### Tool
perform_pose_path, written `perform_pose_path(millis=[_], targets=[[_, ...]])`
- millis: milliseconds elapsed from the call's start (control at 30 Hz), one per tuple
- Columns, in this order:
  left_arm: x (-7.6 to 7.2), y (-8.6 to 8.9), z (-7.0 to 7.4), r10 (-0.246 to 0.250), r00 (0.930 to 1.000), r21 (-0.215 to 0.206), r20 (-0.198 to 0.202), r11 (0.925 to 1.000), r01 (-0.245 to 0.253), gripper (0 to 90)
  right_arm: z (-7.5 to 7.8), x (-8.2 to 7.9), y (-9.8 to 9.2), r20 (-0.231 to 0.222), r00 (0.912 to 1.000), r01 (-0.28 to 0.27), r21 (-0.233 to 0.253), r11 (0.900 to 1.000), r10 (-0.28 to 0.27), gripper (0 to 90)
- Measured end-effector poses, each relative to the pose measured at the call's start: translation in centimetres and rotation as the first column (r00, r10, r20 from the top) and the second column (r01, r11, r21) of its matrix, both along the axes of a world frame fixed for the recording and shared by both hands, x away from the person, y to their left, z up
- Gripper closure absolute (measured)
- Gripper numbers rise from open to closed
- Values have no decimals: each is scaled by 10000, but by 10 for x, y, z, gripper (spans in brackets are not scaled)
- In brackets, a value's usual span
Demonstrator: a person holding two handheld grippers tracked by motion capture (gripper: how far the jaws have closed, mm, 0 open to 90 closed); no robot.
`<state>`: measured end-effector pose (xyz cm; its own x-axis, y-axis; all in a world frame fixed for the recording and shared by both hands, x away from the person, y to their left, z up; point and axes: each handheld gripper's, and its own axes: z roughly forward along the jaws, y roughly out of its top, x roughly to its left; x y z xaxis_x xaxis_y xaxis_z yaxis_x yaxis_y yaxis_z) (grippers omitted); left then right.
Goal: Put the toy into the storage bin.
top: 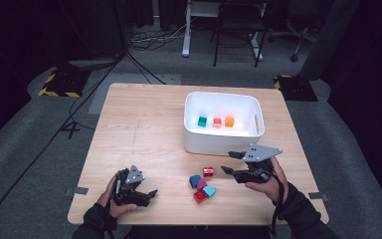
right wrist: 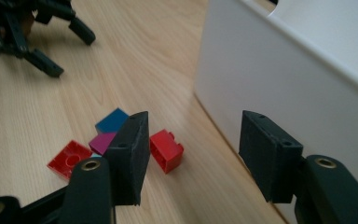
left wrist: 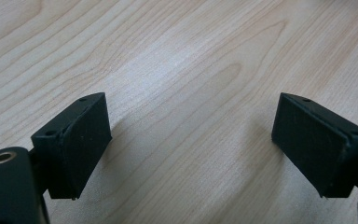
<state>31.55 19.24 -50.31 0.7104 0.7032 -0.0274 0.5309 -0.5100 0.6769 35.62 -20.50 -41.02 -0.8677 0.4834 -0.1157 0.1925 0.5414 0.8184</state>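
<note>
Left gripper (top: 146, 193): rests at the table's near-left, about 7 o'clock from the bin; jaws spread wide, nothing between them, bare wood below in its own view (left wrist: 191, 135).
Table (top: 139, 129): light wood, carrying the bin and the loose bricks.
Brick cluster (top: 202, 188): blue, purple, teal and red pieces bunched together, well apart from the left gripper at its 3 o'clock and near the right gripper at its 8 o'clock.
Red brick (top: 208, 172): lies alone on the wood just at 12 o'clock of the cluster, at 9 o'clock of the right gripper's fingertips and not touching them; in the right gripper view (right wrist: 166, 150) it sits ahead of the gap, close beside the left finger.
Right gripper (top: 232, 163): held at 6 o'clock of the bin, jaws parted and empty, tips pointing toward the red brick.
Bin (top: 194, 142): white, at the table's far right; teal, pink and orange bricks inside.
</note>
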Motion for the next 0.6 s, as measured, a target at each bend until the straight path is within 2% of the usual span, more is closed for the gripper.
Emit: perform_pose_path(millis=[100,333,467,500,600], targets=[[0,0,0,-4,10000,-1,-4,10000,4,119,-18,5,6,-301,9995,-108,-127,9999,105,432],[0,0,0,-13,10000,23,0,10000,13,119,-46,17,19,-1048,9935,-471,-318,9984,435,409],[0,0,0,-17,10000,19,-3,10000,17,119,-58,21,26,-1323,9894,-669,-510,9965,597,400],[0,0,0,0,10000,0,-1,10000,0,119,-60,22,28,-1282,9903,-629,-682,9957,538,396],[0,0,0,-17,10000,19,-3,10000,17,119,-65,26,31,-1421,9883,-639,-567,9963,553,384]])
